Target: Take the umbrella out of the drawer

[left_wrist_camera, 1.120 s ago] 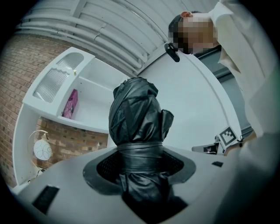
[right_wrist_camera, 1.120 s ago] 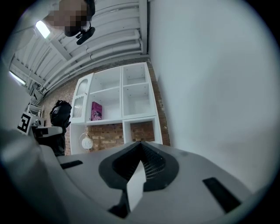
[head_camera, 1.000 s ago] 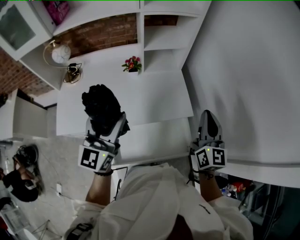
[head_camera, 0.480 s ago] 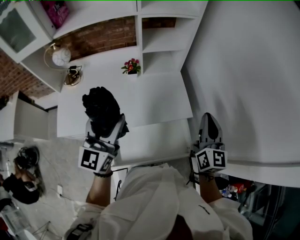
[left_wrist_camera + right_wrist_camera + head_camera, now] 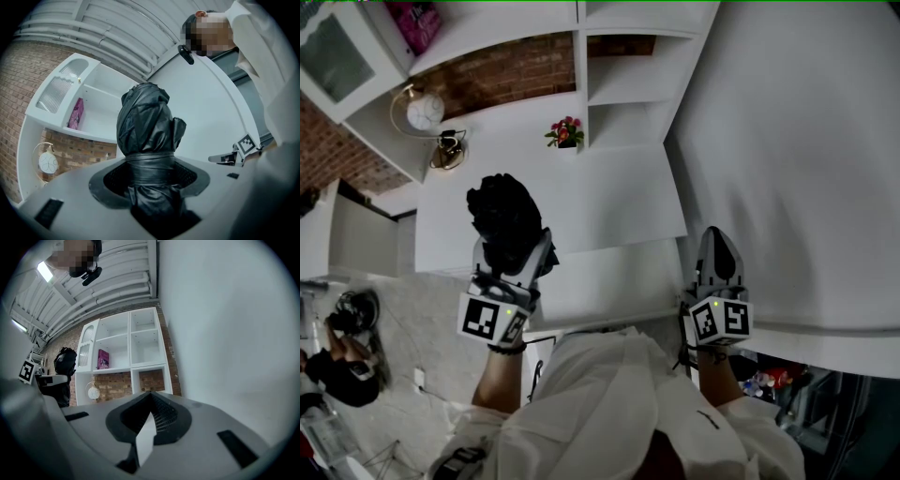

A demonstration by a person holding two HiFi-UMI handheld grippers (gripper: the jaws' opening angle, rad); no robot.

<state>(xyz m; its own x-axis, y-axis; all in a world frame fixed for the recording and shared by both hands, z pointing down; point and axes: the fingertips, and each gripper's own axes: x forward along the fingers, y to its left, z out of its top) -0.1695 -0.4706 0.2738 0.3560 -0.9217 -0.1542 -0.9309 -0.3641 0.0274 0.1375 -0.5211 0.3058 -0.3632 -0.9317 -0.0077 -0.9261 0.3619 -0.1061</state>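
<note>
No readable text, print on pink book (image 5: 102, 359) cover too small to make out

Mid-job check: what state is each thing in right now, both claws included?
Umbrella: folded, strap wound round it, gripped near its lower end.
Left claw: shut on the umbrella.
Right claw: shut, nothing between its jaws.

Only the person (image 5: 333, 366) on the floor, well to the left of the left hand-held gripper (image 5: 511, 251), has shifted posture slightly.
</note>
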